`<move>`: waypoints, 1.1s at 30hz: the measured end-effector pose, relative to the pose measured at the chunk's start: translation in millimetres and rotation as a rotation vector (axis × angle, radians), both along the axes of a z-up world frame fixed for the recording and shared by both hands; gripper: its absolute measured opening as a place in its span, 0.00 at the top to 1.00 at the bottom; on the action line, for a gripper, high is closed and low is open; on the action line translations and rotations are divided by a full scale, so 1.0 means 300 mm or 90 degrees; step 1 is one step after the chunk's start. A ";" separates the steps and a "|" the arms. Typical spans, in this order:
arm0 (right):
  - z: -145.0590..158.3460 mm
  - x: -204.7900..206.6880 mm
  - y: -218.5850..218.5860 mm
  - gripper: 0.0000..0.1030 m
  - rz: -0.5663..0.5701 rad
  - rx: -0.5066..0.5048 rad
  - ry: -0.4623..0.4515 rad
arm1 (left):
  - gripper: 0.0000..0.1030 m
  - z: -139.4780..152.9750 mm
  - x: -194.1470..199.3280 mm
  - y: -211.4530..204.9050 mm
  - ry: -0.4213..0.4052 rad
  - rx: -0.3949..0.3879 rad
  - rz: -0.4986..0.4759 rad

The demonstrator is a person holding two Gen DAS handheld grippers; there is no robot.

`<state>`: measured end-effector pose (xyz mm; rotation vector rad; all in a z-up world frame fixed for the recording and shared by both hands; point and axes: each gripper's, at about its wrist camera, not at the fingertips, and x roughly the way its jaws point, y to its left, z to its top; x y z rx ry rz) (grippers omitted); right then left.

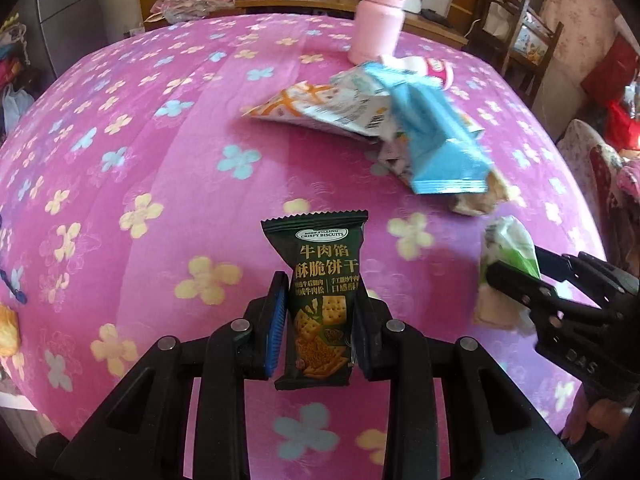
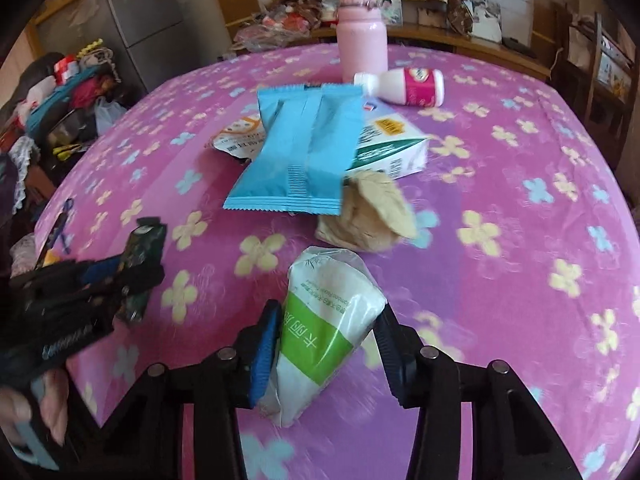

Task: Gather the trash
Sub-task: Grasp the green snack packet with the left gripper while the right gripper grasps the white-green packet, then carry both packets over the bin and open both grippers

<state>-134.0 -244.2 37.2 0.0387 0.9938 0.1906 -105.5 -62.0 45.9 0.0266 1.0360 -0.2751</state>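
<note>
My left gripper [image 1: 322, 292] is shut on a dark green biscuit packet [image 1: 326, 264], held upright just above the pink flowered tablecloth [image 1: 140, 140]. My right gripper [image 2: 328, 312] is shut on a white and green tissue packet [image 2: 332, 280]; its blue pads press both sides. Each gripper shows in the other's view: the right gripper [image 1: 516, 264] at the right edge, the left gripper [image 2: 136, 266] at the left with the biscuit packet [image 2: 146, 240]. Beyond lies a pile: a blue wrapper [image 2: 298, 148], crumpled brown paper [image 2: 368, 216], a white and green carton [image 2: 392, 148] and an orange and white wrapper [image 2: 236, 136].
A pink flask [image 2: 362, 44] stands at the far side of the table, with a small white and pink bottle [image 2: 404, 88] lying beside it. A grey fridge [image 2: 140, 12] and heaped clothes [image 2: 60, 100] are at the left, wooden chairs [image 2: 592, 52] at the right. A hand [image 2: 24, 408] grips the left tool.
</note>
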 end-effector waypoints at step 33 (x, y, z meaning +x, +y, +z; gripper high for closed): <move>0.101 -0.411 -0.722 0.56 -0.231 0.020 -0.026 | 0.74 0.101 -0.187 -0.778 -0.049 0.011 -0.237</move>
